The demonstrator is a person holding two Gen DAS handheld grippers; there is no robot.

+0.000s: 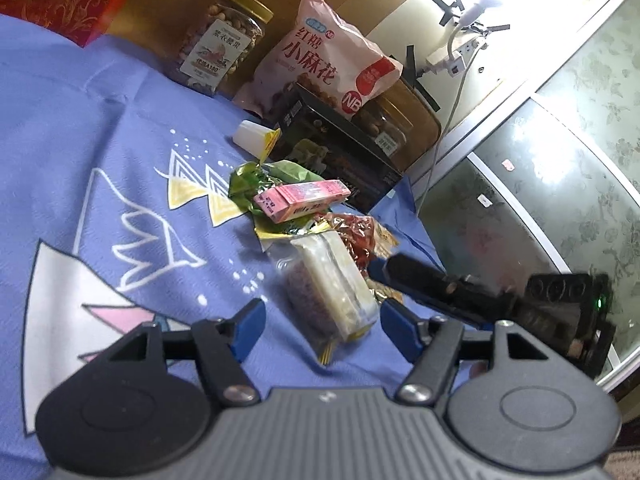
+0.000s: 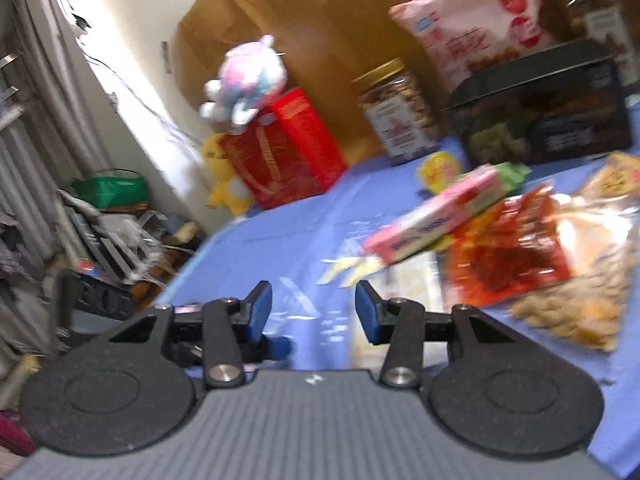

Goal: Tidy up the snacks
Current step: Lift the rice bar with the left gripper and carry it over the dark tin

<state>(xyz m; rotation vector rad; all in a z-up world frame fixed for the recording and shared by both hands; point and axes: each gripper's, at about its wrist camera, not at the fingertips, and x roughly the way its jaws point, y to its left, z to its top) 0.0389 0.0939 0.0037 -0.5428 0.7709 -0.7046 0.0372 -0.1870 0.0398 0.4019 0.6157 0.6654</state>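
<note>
On the blue cloth [image 1: 100,128] lies a heap of small snacks: a pink box [image 1: 300,200] on a green wrapper [image 1: 264,176], a red packet [image 1: 356,240] and a clear-wrapped bar [image 1: 328,284]. My left gripper [image 1: 325,330] is open; the near end of the bar lies between its blue pads, with a gap on each side. In the blurred right wrist view, my right gripper [image 2: 313,312] is open over bare cloth, left of the pink box [image 2: 436,216], the red packet [image 2: 508,256] and a bag of nuts [image 2: 580,304].
Against the wooden back stand a nut jar [image 1: 218,46], a pink bag [image 1: 320,60] leaning on a black box [image 1: 340,148], and a red box [image 2: 280,148] with a plush toy [image 2: 244,80] on top. The cloth's edge drops off at right by glass doors [image 1: 520,184]. Clutter [image 2: 100,232] lies beyond the left edge.
</note>
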